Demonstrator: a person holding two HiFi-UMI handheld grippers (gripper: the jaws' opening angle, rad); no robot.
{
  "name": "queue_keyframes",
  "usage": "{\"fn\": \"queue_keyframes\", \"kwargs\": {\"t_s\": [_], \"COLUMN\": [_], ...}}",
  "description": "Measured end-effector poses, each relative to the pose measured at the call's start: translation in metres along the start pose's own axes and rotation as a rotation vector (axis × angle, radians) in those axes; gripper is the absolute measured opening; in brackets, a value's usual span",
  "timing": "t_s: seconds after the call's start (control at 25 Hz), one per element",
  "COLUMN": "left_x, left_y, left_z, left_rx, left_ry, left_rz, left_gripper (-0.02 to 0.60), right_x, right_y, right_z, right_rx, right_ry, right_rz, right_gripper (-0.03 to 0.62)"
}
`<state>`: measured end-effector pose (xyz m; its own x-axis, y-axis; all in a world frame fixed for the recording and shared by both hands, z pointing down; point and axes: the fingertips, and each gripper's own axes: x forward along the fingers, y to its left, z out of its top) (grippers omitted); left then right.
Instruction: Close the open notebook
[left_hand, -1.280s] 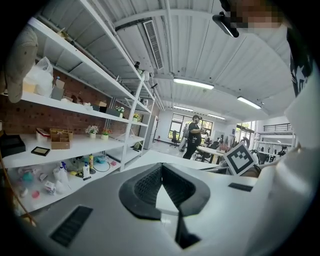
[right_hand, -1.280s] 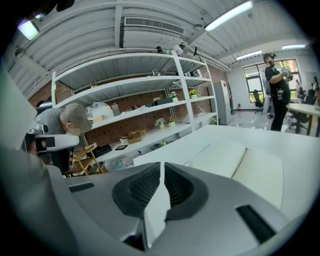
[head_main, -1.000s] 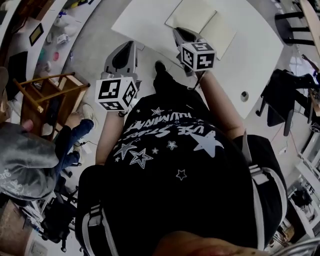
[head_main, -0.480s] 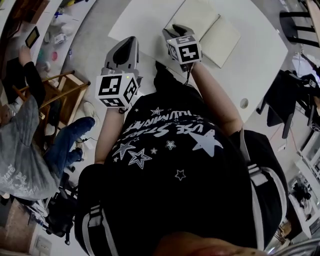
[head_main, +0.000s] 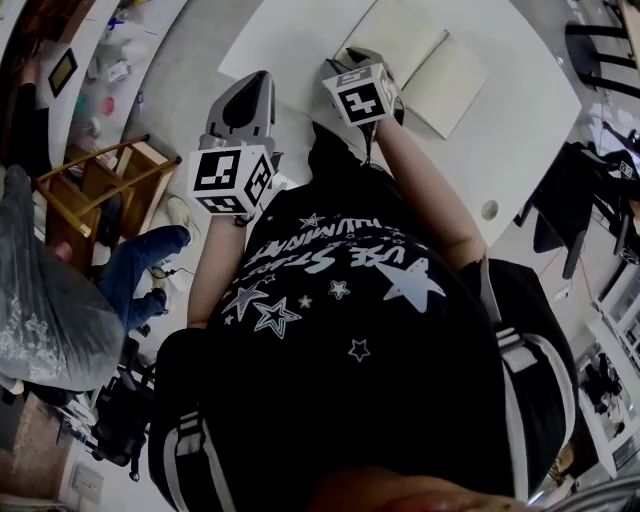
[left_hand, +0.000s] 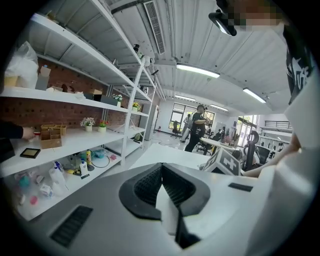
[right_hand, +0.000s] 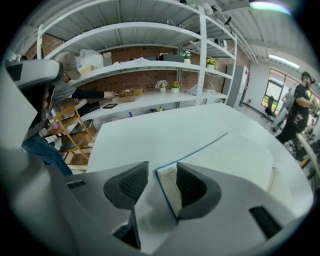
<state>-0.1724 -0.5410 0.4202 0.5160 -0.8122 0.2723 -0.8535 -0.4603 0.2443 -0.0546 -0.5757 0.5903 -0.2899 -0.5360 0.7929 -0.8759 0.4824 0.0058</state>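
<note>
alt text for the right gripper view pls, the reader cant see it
The right gripper points down at a white table. Its jaws are opening, and the blue-edged corner of the open notebook sits between them without being pinched. White shelves stand behind the table.

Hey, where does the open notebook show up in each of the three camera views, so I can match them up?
Head view: the open notebook lies at top centre-right.
Left gripper view: not in it.
Right gripper view: lower centre to right, its blue-edged corner between the opening right tongs.
Shared landmark: the white table, visible in all three views.
</note>
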Motion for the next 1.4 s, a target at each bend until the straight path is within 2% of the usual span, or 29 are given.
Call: {"fn": "queue_keyframes", "kwargs": {"t_s": [0.24,0.52,0.68,1.0,1.4], "left_x": [-0.002,-0.009,-0.017,-0.041,-0.083], "left_y": [0.002,-0.001,-0.002,-0.012,-0.048], "left_z": [0.0,0.002,0.003,0.003,-0.004], "left_rx": [0.003,0.007,0.012,0.027,0.074], "left_ry": [0.001,-0.012,-0.026,-0.055,-0.091], "left_rz": [-0.002,0.004,0.013,0.025,-0.014], "left_gripper": [0.012,0.012,0.012,0.012,0.012], "right_x": [0.002,-0.001,-0.002,-0.036,-0.127], "right_y": [-0.004,-0.001,-0.001,0.0,-0.018], "right_z": [0.001,0.0,-0.002,0.007,0.018], "right_rx": [-0.023,-0.036,-0.002,0.046,0.119], "right_ry": [-0.014,-0.029,-0.05,-0.154,-0.361], "right_rz": [-0.046,-0.033,-0.017,-0.012,-0.127], "right_gripper": [0.161,0.043,0.023,0.017,0.017]}}
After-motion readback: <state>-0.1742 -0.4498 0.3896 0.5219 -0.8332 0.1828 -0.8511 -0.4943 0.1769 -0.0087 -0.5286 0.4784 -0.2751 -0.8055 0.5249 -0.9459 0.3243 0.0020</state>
